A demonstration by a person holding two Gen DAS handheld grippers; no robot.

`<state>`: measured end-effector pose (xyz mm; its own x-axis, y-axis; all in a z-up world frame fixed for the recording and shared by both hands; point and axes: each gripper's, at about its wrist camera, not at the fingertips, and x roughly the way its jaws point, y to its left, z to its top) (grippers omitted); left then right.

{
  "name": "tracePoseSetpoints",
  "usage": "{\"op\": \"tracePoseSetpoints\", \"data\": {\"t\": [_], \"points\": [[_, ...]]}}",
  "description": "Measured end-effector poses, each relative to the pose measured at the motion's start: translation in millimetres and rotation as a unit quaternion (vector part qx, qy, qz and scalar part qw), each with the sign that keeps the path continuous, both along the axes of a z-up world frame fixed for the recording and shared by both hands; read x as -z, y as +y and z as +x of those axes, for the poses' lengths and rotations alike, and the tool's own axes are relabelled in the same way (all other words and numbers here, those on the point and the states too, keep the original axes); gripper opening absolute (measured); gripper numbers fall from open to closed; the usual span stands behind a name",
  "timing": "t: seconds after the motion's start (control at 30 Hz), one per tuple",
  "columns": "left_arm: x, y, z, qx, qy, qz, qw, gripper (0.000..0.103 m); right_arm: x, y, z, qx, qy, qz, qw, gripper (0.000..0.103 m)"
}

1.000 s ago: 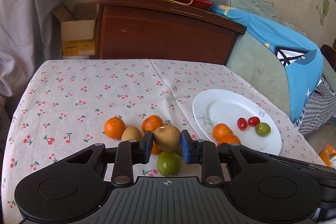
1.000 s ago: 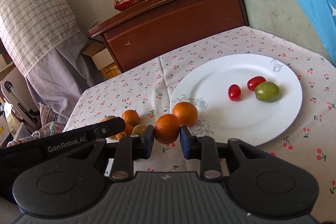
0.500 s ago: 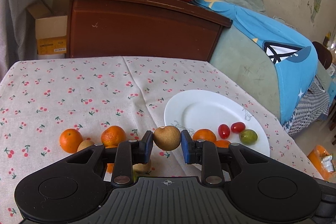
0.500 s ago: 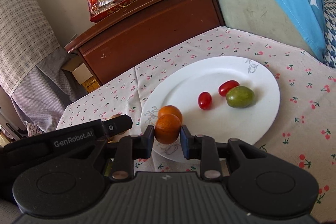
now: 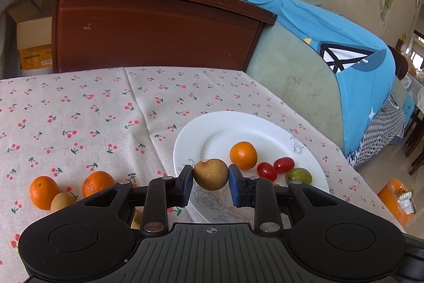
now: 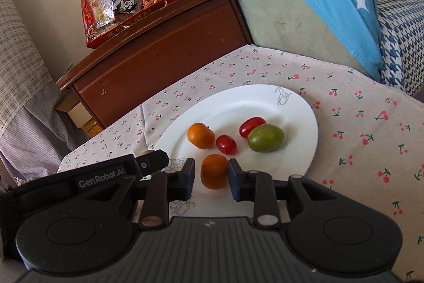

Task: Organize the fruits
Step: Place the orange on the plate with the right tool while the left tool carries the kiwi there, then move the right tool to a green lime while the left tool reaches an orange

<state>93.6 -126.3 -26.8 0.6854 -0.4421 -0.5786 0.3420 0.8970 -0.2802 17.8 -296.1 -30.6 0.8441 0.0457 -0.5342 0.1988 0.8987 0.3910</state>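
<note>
Both tongs over plate w/ fruit, drop-off step.

L→R: on desk [image 5: 79, 108], still unsorted, orange [image 5: 43, 192], small brown fruit [image 5: 61, 202] touching it, 2nd orange [image 5: 96, 183] just beside. Left tongs [image 5: 210, 181] narrow, clamped on brown pear-like fruit [image 5: 210, 174], held above near-left rim of white plate [image 5: 238, 123]; judged airborne, not touching plate. Right tongs [image 6: 211, 174]: orange [image 6: 214, 171] sits betw. pads, right pad at its skin, small gap on left pad side, so grip looks slack or just letting go; can't tell for sure. This orange low over near part of plate [image 6: 304, 108], close to another orange [image 6: 201, 135], 2 cherry tomatoes [image 6: 226, 144], green fruit [image 6: 265, 137]. Next, prob.: lower pear onto bare spot left of plated fruit, open gently so it won't roll; then 3 desk fruits.
</note>
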Motion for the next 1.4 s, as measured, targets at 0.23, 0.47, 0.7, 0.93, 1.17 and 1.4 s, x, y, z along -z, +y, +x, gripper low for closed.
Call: {"op": "tracePoseSetpoints", "data": {"t": [0.23, 0.47, 0.7, 0.93, 1.17, 1.4], "points": [[-8, -5, 2, -0.005, -0.008, 0.005, 0.9999, 0.046, -5, -5, -2, 0.019, -0.005, 0.000, 1.000, 0.029], [-25, 0, -6, -0.010, -0.013, 0.014, 0.9998, 0.058, -17, -4, -8, 0.021, -0.015, -0.011, 1.000, 0.030], [-49, 20, -22, -0.023, -0.019, 0.009, 0.9995, 0.069, -26, 2, -18, 0.003, -0.018, -0.023, 1.000, 0.030], [-63, 51, -39, -0.057, -0.030, 0.023, 0.9976, 0.077, -28, 16, -26, -0.031, -0.014, -0.039, 0.999, 0.031], [-58, 85, -54, -0.103, -0.015, 0.024, 0.9943, 0.077, -27, 35, -32, -0.070, -0.008, -0.051, 0.996, 0.034], [-42, 108, -56, -0.134, 0.014, 0.036, 0.9902, 0.077, -19, 56, -32, -0.114, 0.001, -0.060, 0.992, 0.034]]}}
